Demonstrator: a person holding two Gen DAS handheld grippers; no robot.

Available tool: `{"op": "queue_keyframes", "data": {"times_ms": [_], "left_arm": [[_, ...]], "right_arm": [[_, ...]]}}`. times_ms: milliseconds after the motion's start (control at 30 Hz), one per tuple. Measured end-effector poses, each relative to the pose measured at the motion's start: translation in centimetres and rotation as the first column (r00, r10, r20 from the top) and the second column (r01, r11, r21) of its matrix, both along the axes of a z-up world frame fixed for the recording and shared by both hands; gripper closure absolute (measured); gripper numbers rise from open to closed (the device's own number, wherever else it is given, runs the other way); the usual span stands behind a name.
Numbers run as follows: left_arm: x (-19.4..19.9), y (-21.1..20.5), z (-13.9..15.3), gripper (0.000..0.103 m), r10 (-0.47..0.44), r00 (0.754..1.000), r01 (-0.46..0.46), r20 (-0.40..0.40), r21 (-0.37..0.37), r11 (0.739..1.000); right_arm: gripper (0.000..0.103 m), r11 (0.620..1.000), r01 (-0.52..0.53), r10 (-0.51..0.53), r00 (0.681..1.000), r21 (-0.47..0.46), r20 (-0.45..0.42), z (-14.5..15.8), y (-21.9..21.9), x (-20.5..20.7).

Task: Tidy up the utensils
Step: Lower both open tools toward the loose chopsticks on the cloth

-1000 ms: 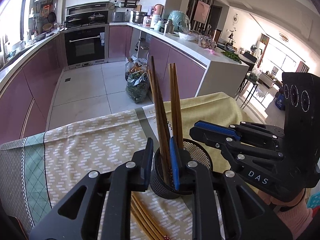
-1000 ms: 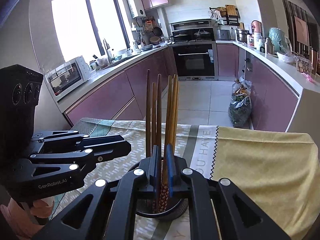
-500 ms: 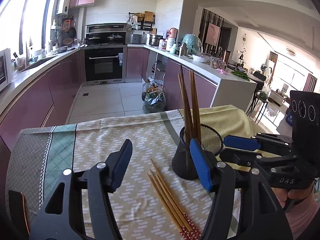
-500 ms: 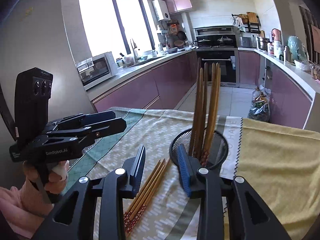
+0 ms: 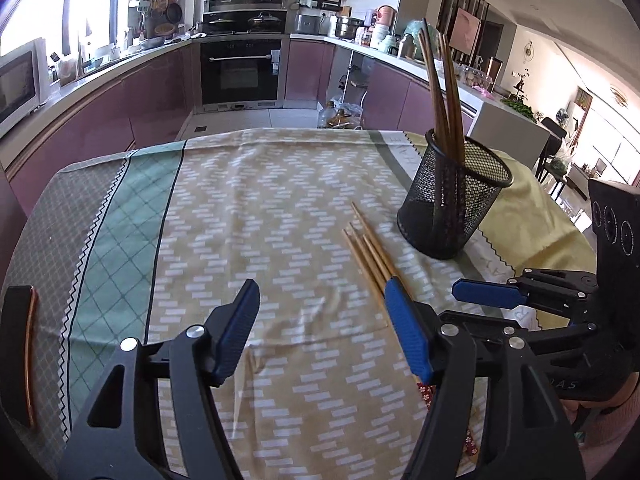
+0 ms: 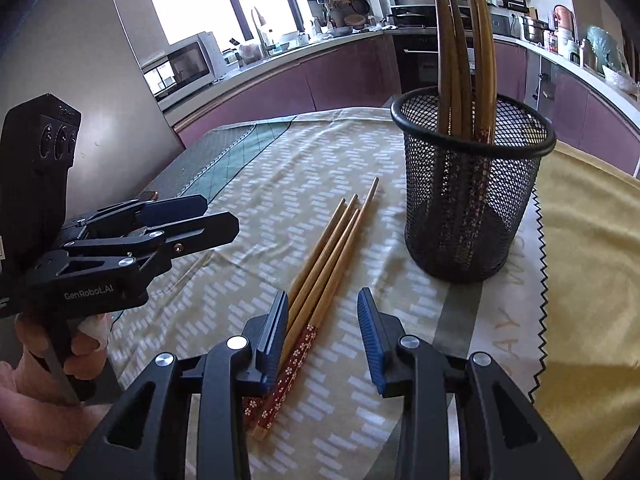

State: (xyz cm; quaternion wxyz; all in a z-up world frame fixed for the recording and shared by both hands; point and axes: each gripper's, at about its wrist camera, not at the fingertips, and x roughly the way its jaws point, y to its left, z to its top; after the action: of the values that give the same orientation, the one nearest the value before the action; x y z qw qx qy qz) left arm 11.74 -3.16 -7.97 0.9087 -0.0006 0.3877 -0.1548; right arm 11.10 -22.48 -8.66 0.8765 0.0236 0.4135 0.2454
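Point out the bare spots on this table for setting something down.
Free: the patterned cloth left of the loose chopsticks, out to the green stripe; also the yellow cloth right of the mesh cup. Crowded: between chopsticks and cup.

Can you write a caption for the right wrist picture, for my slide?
Open right gripper hovers over loose chopsticks on the tablecloth, beside a mesh cup holding more.

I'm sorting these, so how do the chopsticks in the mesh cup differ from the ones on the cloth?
The chopsticks in the mesh cup stand upright, tips up; the chopsticks on the cloth lie flat in a loose bundle beside the cup. The standing ones look darker brown, the lying ones lighter. Both sets have red flowered handle ends.
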Motion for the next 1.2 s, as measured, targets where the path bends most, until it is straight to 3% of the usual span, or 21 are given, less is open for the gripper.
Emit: {"op": "queue_keyframes", "data": {"times_ms": [600,1200], "left_arm": [[0.2,-1.2,-2.5,0.038,-0.017,0.997,0.018,-0.069,0.017,1.000],[1.2,-4.0,-4.1,0.041,-0.084,0.989,0.091,-0.123,0.051,0.995]], "right_arm": [[0.072,0.997,0.038,-0.040,0.999,-0.063,-0.024,-1.3,0.5,-0.9],[0.075,0.997,0.059,-0.061,0.997,-0.053,-0.049,-1.3,-1.1,-0.5]]}}
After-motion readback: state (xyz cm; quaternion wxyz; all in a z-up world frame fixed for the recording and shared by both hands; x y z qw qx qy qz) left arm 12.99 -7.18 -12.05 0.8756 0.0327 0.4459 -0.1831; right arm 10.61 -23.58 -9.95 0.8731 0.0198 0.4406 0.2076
